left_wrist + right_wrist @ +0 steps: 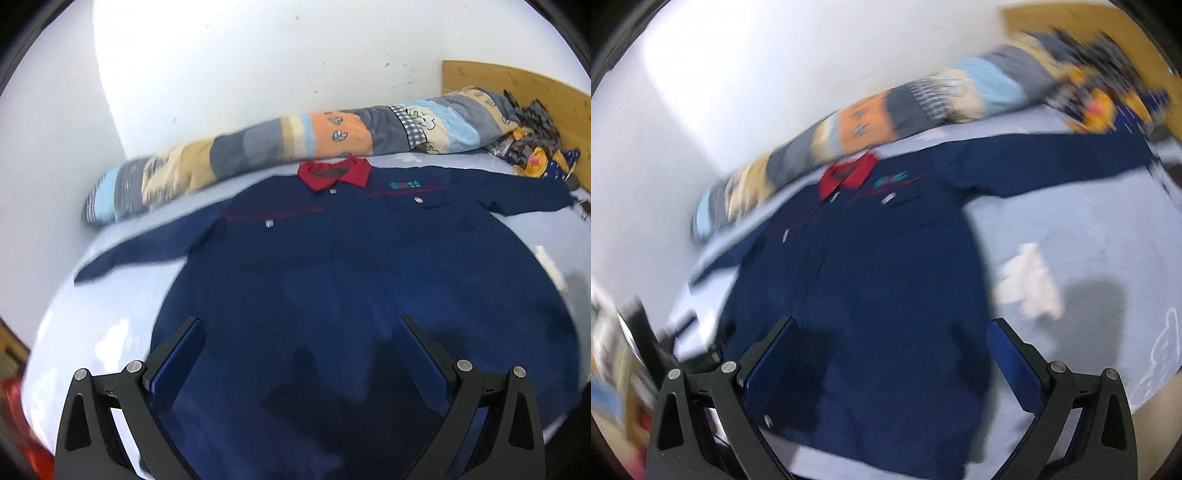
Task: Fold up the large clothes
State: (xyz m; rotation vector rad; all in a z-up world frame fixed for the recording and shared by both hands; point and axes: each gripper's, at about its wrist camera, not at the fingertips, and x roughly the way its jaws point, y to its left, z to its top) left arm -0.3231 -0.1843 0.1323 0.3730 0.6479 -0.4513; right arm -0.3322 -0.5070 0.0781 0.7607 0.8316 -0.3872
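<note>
While both grippers, left [299, 363] and right [892, 363], hover with jaws apart and empty over the navy jacket [332, 266] lying flat, sleeves outspread, on the bed [1089, 229], a shallow pinch could bunch it.

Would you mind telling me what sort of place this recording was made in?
Most likely a bedroom: a navy jacket lies spread on a bed with a pale blue sheet, a rolled patchwork quilt runs along the white wall, and a wooden headboard stands at one end.
</note>
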